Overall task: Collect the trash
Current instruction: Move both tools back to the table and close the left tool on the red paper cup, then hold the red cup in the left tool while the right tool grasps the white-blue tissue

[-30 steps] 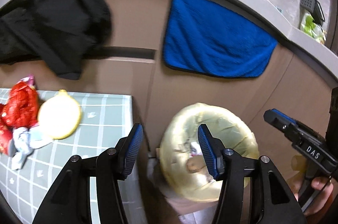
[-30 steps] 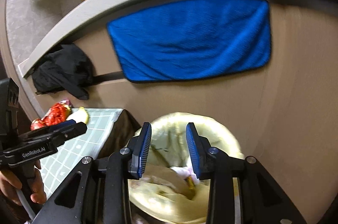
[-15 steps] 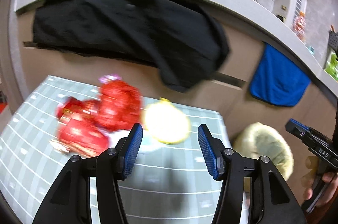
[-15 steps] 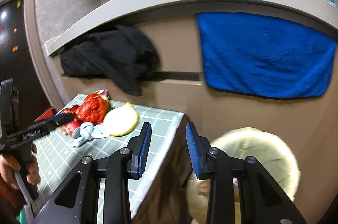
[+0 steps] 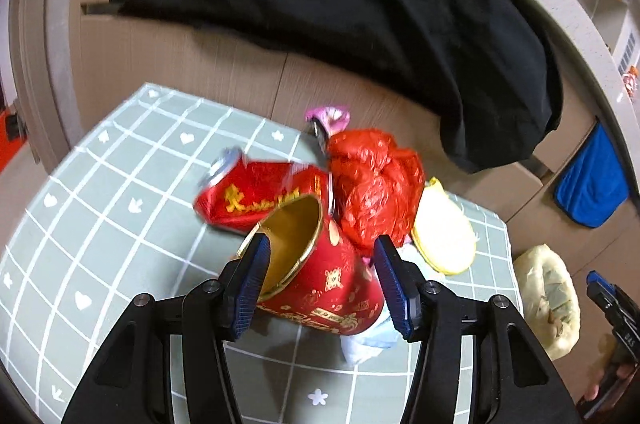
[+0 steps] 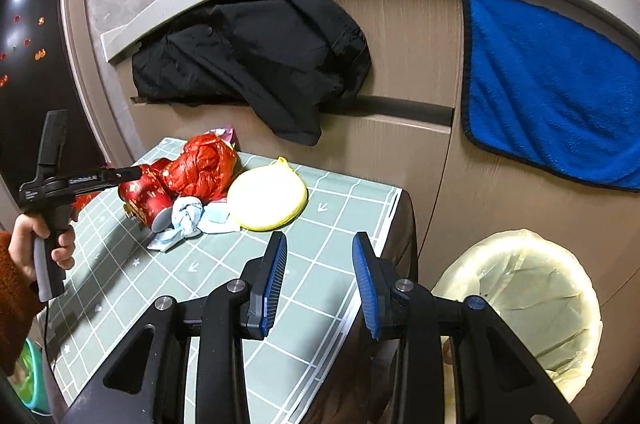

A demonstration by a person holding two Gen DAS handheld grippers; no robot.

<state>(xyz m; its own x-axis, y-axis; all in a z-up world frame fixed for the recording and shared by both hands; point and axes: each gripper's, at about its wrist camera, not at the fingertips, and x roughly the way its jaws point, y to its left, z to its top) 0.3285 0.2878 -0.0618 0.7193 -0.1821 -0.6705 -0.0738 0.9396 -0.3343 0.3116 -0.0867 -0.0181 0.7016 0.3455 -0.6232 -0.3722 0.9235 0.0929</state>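
A red paper cup (image 5: 328, 288) with a gold inside lies on its side on the green checked table (image 5: 100, 224). My left gripper (image 5: 322, 280) straddles it, and its jaws are closing around it; a thin gap still shows at the right pad. Behind the cup are a flat red packet (image 5: 256, 196), a crumpled red bag (image 5: 376, 184), a yellow round disc (image 5: 442, 236) and a pale blue cloth (image 5: 368, 344). My right gripper (image 6: 320, 276) is open and empty over the table's right edge. The bin (image 6: 520, 304), lined with a yellowish bag, stands on the floor to the right.
A black garment (image 6: 256, 64) and a blue towel (image 6: 548, 96) hang on the beige cabinet front behind the table. A pink wrapper (image 5: 328, 116) lies at the table's back edge. A hand (image 6: 44, 244) in an orange sleeve holds the left gripper (image 6: 132, 174).
Both views have swung left from the bin to the table. The left gripper has come down around the red cup and its jaws have narrowed slightly. The right gripper's gap is the same.
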